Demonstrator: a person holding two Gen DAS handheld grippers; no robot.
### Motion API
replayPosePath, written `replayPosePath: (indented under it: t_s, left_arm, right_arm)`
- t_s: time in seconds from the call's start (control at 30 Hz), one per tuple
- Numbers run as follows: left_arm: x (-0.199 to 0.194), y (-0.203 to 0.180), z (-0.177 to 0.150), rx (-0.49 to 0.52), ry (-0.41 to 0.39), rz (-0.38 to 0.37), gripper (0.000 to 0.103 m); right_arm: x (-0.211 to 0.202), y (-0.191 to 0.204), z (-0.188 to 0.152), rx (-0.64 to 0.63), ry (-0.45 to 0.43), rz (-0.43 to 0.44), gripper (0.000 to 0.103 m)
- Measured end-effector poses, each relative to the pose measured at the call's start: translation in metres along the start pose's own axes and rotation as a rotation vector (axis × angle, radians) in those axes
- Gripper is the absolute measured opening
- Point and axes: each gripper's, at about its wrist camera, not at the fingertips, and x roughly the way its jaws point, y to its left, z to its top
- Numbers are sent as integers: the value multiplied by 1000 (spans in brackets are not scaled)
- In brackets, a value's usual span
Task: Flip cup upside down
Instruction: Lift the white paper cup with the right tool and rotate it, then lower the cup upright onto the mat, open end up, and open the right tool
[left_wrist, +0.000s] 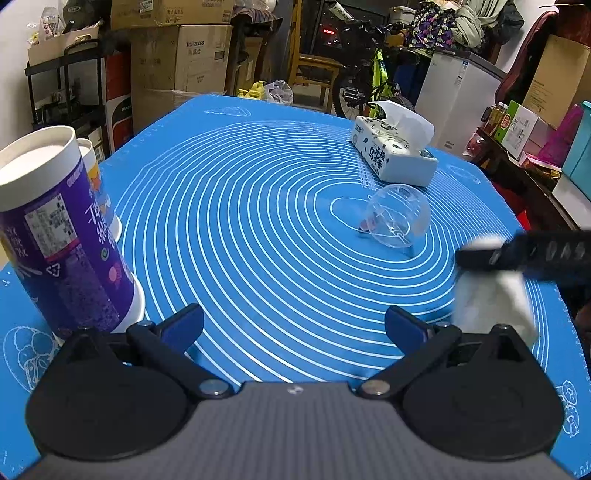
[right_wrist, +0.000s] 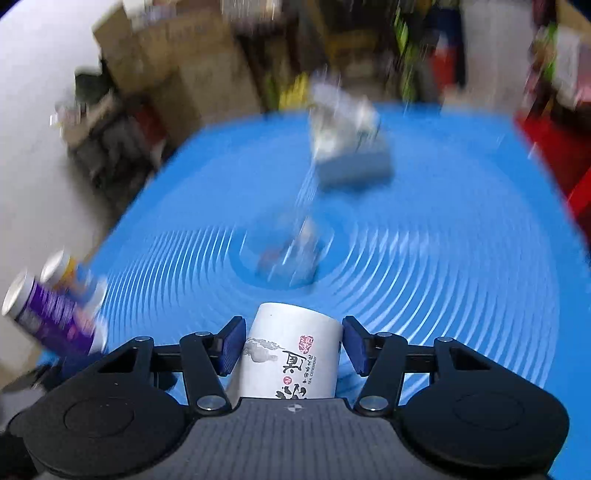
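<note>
A white paper cup (right_wrist: 291, 354) with black calligraphy and a red stamp sits between the blue pads of my right gripper (right_wrist: 293, 345), which is shut on its sides. The print reads inverted and the flat end points away from the camera. The right wrist view is blurred by motion. In the left wrist view the same cup (left_wrist: 491, 295) shows as a white blur at the right, under the black right gripper (left_wrist: 524, 254). My left gripper (left_wrist: 293, 328) is wide open and empty above the blue mat (left_wrist: 258, 221).
A clear glass cup (left_wrist: 397, 218) lies on its side at the mat's centre. A tissue pack (left_wrist: 393, 147) lies behind it. Two tall paper canisters (left_wrist: 62, 236) stand at the left edge, close to my left finger. Boxes, a bicycle and clutter surround the table.
</note>
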Motion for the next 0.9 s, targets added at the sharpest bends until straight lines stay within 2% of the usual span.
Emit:
replayPosePath:
  t_s: [0.13,0.3,0.4,0.5,0.83,0.9]
  left_arm:
    - [-2,0,1,-14,-8,-4,103]
    - [-4,-6,-1,-3,-4,-10,103]
    - [-7,-11,-3,1,-5,-19,103]
    - [-9,-15,-6,11,-2,-26,103]
    - [-26,-33,-19,81,-24,-52,103]
    - [-30,-37,-22,93,-24,-59,103]
  right_arm:
    - [-13,-3,-17,-73,-204,-95,61]
    - [-26,-3,-51,-193,-309,-168,61]
    - [-30,-2,-72,-244,-316,-174,61]
    - [-44,-2,-88,-273,-367,-169,61]
    - [-74,-10,-115,-214,-335,-131,61]
    - [-75,-10,-119,-204,-332,-132,67]
